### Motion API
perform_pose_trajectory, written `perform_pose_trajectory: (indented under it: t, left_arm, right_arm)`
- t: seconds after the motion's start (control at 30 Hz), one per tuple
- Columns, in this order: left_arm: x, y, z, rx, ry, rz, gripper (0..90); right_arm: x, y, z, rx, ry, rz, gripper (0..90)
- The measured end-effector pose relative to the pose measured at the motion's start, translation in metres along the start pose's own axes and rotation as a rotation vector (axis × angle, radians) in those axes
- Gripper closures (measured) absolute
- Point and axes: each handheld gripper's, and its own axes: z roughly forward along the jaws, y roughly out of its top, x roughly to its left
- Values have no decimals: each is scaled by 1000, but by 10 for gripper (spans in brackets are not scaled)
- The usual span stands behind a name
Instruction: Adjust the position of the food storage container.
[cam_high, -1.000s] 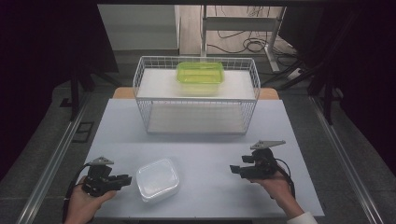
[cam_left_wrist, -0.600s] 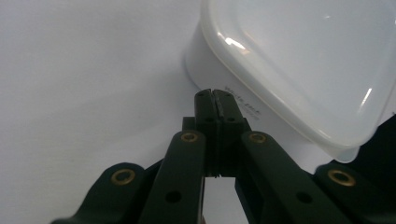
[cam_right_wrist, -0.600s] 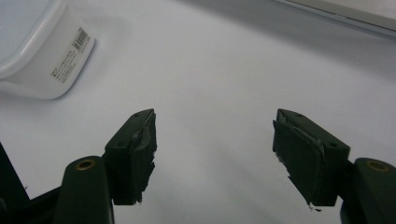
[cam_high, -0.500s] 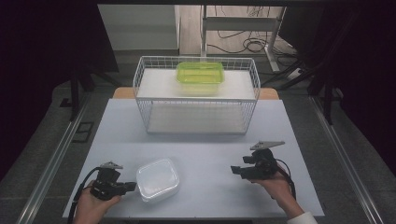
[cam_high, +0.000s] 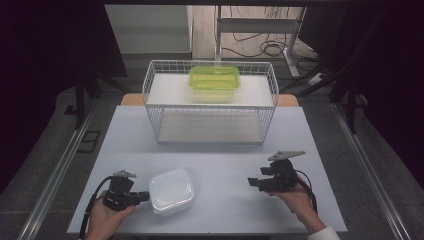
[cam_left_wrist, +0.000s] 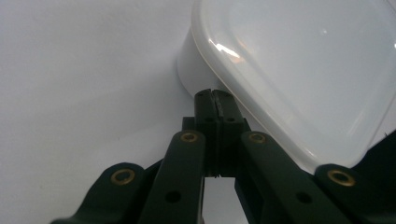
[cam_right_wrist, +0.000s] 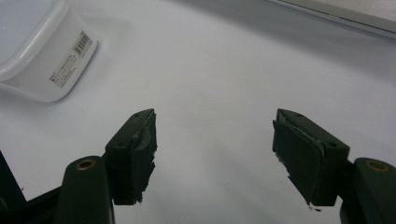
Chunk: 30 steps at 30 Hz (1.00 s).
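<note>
The tub (cam_high: 171, 190), lidded and resting near the counter's (cam_high: 220, 165) front edge, is met under its rim by the closed left tongs (cam_left_wrist: 214, 94) while the right tongs (cam_right_wrist: 215, 140) are held open well apart, nothing yet lifted.

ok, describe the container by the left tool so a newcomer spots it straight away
Start at the white wire basket at the table's far side, then come to the near edge. Just ahead of the left tool sits the white container, square with rounded corners and a translucent lid. The only other tub, the green container, sits on the basket.
</note>
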Motion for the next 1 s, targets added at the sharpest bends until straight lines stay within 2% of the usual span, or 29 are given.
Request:
perform_pose_trajectory:
  t: [0.2,0.3,0.9,0.97,1.0]
  left_arm:
    - [-5,9,7,-2,-3,2,900]
    - [-7,12,10,0,-18,2,899]
    - [-36,32,34,20,-65,48,899]
    - [-42,35,38,11,-71,40,899]
    - [-43,36,39,22,-72,57,899]
  right_arm:
    - [-1,0,1,6,-7,3,300]
    - [-2,-1,1,8,-8,5,300]
    - [-1,-1,0,13,-3,9,300]
    - [-1,-1,0,13,-3,10,300]
    - [-1,-1,-1,13,-3,10,300]
